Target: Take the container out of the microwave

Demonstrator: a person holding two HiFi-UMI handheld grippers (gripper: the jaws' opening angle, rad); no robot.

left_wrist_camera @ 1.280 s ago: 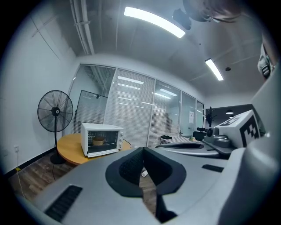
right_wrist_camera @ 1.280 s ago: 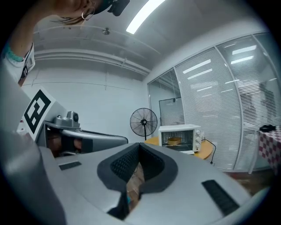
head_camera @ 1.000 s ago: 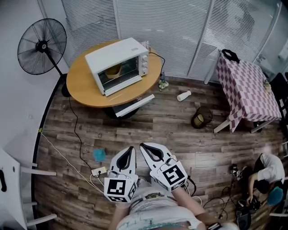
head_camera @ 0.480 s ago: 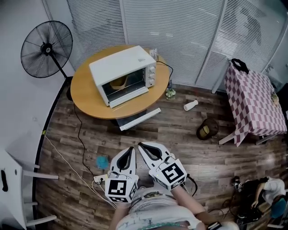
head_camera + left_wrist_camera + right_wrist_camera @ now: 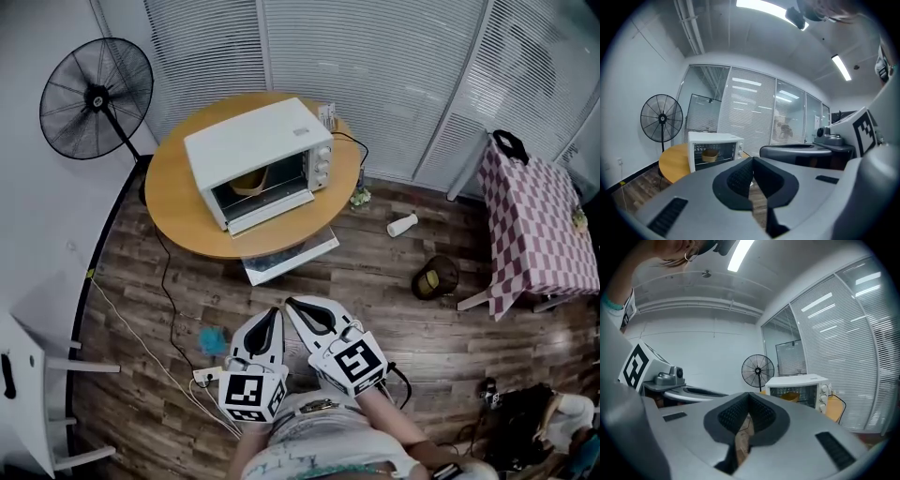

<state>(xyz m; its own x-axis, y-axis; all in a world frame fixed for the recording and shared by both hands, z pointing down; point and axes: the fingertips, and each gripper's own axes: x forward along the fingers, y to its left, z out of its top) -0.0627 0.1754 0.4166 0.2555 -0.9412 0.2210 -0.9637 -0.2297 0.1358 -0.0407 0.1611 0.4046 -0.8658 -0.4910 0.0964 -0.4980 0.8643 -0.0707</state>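
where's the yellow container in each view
Head view: upper centre-left, the container sits inside the microwave.
Left gripper view: left of centre, low, inside the microwave.
Right gripper view: right of centre, inside the microwave.
Shared landmark: the standing fan, left of the microwave in every view.

I am carrying my left gripper (image 5: 273,312) and right gripper (image 5: 293,305) forward across the floor, so the microwave (image 5: 253,150) on the round table (image 5: 183,202) is drawing nearer ahead of them. The checkered table (image 5: 534,216) is sliding farther off to their right, and the crouching person (image 5: 570,410) behind my right gripper is slipping out of sight.
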